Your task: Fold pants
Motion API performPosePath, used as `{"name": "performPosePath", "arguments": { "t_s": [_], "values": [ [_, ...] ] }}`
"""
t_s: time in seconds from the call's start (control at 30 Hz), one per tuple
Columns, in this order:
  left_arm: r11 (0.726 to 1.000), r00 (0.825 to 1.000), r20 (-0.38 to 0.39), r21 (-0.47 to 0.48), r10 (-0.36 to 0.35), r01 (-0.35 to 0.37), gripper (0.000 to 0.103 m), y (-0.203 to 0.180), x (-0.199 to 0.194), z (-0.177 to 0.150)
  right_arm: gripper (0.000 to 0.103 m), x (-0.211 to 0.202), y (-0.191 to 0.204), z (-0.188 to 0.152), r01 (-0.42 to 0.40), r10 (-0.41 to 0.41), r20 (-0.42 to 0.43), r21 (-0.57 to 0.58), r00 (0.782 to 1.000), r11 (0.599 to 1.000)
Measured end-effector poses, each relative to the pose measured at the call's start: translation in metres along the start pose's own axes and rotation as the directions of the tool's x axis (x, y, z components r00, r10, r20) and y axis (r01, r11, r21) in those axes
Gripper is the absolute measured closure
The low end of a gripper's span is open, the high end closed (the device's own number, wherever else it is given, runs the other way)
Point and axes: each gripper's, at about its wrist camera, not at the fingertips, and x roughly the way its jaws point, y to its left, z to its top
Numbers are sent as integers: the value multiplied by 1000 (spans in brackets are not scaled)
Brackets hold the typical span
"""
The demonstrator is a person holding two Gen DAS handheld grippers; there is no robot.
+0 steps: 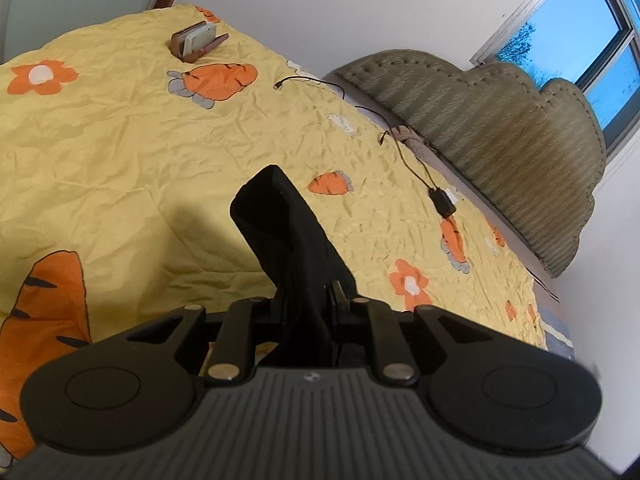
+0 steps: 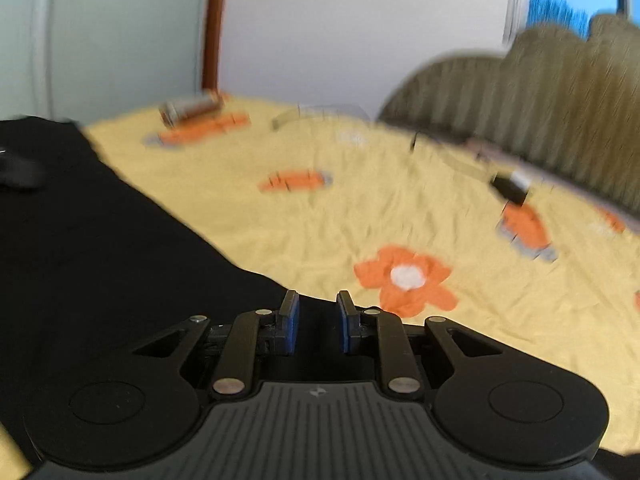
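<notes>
1. Left claw (image 1: 310, 300) angled downward over the bed, pointing toward the padded headboard (image 1: 500, 152); jaws closed tight on a bunched fold of the black pants (image 1: 288, 236).
2. Gripped cloth standing up out of the left claw in a thick roll, lifted clear of the yellow carrot-print quilt (image 1: 120, 140), shadow thrown on the quilt to its left.
3. Right claw (image 2: 318, 326) likewise tilted downward, view smeared by motion blur; blue pads (image 2: 292, 328) set a narrow gap apart, not fully closed.
4. Black cloth seen in the gap between the right pads, but cannot tell whether pinched or merely lying behind them.
5. Rest of the pants (image 2: 100, 260) spread as a broad black sheet left of the right claw, running from its fingertips up to the left edge of the view, draped over the quilt (image 2: 360, 208).
6. Farther off on the bed: black charger and cable (image 1: 442, 202), brown phone stand (image 1: 196, 42).
</notes>
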Motion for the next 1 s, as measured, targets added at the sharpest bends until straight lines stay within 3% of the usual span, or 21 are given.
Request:
{"name": "performPosePath", "arguments": {
  "t_s": [0.13, 0.2, 0.33, 0.43, 0.6, 0.67, 0.7, 0.73, 0.77, 0.9, 1.0],
  "values": [
    [1000, 1000, 9, 21, -15, 15, 87, -13, -4, -1, 84, -50, 14, -31, 22, -20, 38, -34, 999, 999],
    [999, 1000, 16, 38, -20, 19, 87, -22, -7, -3, 84, -61, 20, -44, -8, 10, 38, -39, 999, 999],
    [997, 999, 36, 78, -25, 23, 87, -42, -12, -7, 84, -55, 41, -59, -65, 62, -30, -112, 998, 992],
    [994, 999, 36, 102, -30, 27, 87, -55, -15, -12, 84, -54, 57, -69, -30, 25, -27, -190, 999, 981],
    [989, 998, 42, 145, -40, 34, 88, -73, -16, -18, 83, -72, 35, -54, -101, 103, 85, -25, 991, 995],
    [988, 999, 39, 155, -28, 22, 88, -75, -14, -20, 73, -85, 30, -45, -165, 164, 113, -5, 980, 986],
    [988, 999, 38, 154, -19, 13, 88, -74, -13, -20, 50, -92, 32, -42, -209, 208, 120, -7, 971, 978],
    [989, 999, 37, 147, -12, 7, 88, -71, -11, -20, 20, -102, 38, -39, -229, 229, 144, -18, 963, 973],
    [991, 999, 35, 135, -4, -1, 88, -68, -9, -19, 12, -110, 46, -38, -223, 227, 179, -44, 957, 974],
    [996, 1000, 12, 88, 2, -3, 88, -54, -7, -15, 11, -121, 90, -33, -193, 236, 238, -189, 942, 963],
    [999, 1000, -15, 49, -23, 23, 88, -42, -8, -10, 11, -104, 122, -36, -111, 180, 219, -295, 959, 949]
  ]
}}
